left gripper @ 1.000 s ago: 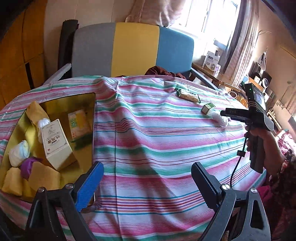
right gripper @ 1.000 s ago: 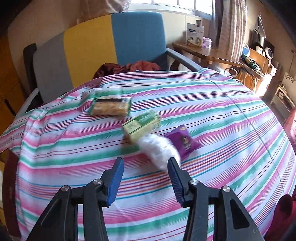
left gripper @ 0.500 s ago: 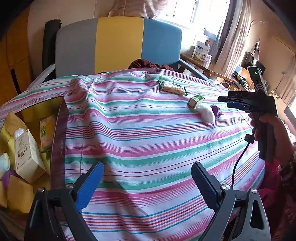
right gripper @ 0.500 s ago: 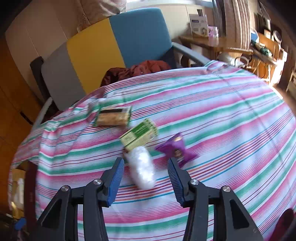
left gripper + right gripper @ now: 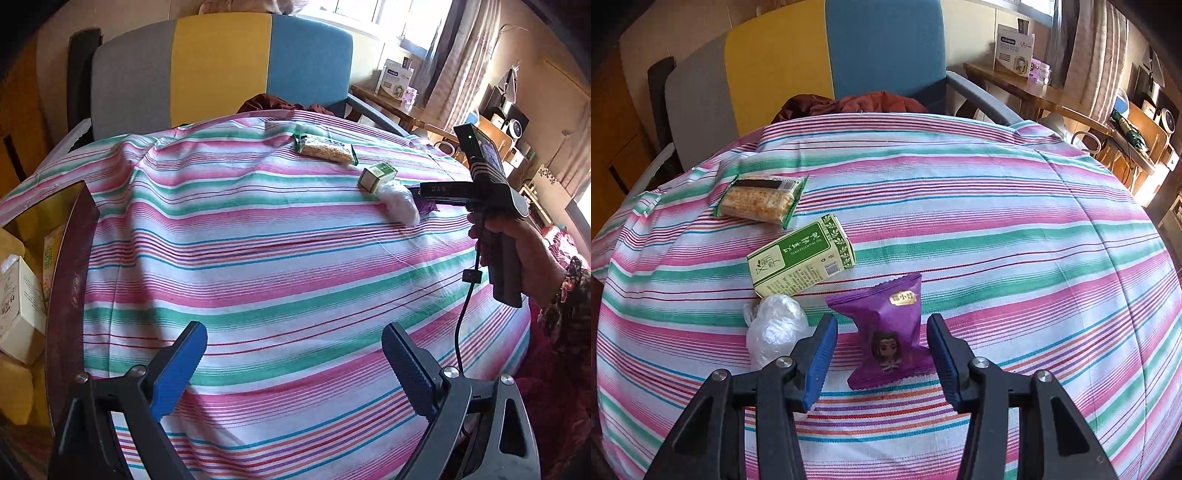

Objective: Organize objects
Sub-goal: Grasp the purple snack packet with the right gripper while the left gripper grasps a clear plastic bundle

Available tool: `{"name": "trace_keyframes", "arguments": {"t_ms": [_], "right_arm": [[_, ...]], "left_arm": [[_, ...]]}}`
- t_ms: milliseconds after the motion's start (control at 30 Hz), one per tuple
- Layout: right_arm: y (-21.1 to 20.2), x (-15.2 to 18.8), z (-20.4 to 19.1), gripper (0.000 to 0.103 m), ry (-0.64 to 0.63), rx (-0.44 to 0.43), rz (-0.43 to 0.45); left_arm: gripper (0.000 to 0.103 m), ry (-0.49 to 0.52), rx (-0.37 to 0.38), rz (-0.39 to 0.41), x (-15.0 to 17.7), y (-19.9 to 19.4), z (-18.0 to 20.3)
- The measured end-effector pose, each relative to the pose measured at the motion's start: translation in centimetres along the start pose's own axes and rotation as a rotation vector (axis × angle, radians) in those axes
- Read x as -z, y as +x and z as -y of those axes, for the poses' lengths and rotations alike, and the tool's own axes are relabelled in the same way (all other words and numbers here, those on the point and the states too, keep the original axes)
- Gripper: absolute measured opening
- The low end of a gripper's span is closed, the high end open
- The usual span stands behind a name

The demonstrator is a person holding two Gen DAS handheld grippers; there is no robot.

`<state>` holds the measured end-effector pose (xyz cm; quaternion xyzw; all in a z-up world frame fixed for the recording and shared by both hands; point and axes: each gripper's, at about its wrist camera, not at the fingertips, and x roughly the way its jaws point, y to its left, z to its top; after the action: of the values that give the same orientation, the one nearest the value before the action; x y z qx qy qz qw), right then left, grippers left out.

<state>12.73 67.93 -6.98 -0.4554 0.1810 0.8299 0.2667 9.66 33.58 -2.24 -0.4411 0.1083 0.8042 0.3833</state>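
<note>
Lying between open right tool (image 5: 881, 354) pads, purple snack packet (image 5: 891, 332), untouched

The cloth (image 5: 960, 206) had pink, green, white and blue stripes. The snack packet (image 5: 892, 332) was purple. The small box (image 5: 801, 254) was green and cream. The chair (image 5: 221, 66) was grey, yellow and blue. The wrapped ball (image 5: 774, 328) was white.

In the left wrist view the right tongs (image 5: 415, 192) hide most of the purple packet (image 5: 428, 206), and the frame's left edge cuts off the box (image 5: 55, 280).
</note>
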Motion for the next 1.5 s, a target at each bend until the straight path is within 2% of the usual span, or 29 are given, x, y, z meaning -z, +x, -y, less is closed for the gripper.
{"name": "trace_keyframes", "arguments": {"t_ms": [100,200,333,500,633,733,833,933,1000,1133,1333,1400,1500], "right_arm": [[0.2,0.1,0.6,0.049,0.011,-0.030,-0.007],[-0.2,0.0,1.0,0.035,0.047,-0.061,-0.007],[-0.4,0.3,1.3,0.033,0.092,-0.078,-0.044],[-1.2,0.4,2.4,0.032,0.134,-0.041,-0.047],[-2.0,0.1,4.1,0.032,0.179,0.016,-0.021],[-2.2,-0.1,5.2,0.032,0.219,0.026,-0.005],[-2.3,-0.3,5.9,0.032,0.224,0.077,-0.001],[-2.6,-0.5,6.4,0.033,0.245,0.073,0.016],[-2.9,-0.6,6.6,0.033,0.251,0.077,0.024],[-3.0,-0.8,6.6,0.033,0.255,0.072,0.028],[-3.4,-0.9,6.0,0.033,0.238,0.055,0.047],[-3.3,-0.9,5.9,0.033,0.237,0.047,0.044],[-3.2,-0.8,5.9,0.033,0.241,0.035,0.043]], "left_arm": [[0.096,0.011,0.001,-0.009,-0.2,0.6,0.7],[0.096,0.031,0.002,-0.008,-1.0,1.3,1.8],[0.096,0.051,0.011,0.013,-3.2,2.4,3.8],[0.096,0.067,0.016,0.025,-6.1,4.9,6.5],[0.096,0.098,0.016,0.053,-8.4,7.2,9.3],[0.096,0.104,0.018,0.061,-10.2,9.4,11.4],[0.096,0.074,0.026,0.040,-11.7,12.2,12.6],[0.095,0.031,0.045,0.008,-12.5,14.9,13.1],[0.089,0.020,0.046,-0.014,-12.8,16.5,13.4],[0.085,0.035,0.037,-0.033,-12.9,18.7,13.8],[0.071,0.095,0.009,0.029,-12.9,19.5,14.4],[0.055,0.079,0.013,0.041,-13.0,19.4,14.0],[0.040,0.062,0.022,0.055,-12.9,19.2,13.3]]}}
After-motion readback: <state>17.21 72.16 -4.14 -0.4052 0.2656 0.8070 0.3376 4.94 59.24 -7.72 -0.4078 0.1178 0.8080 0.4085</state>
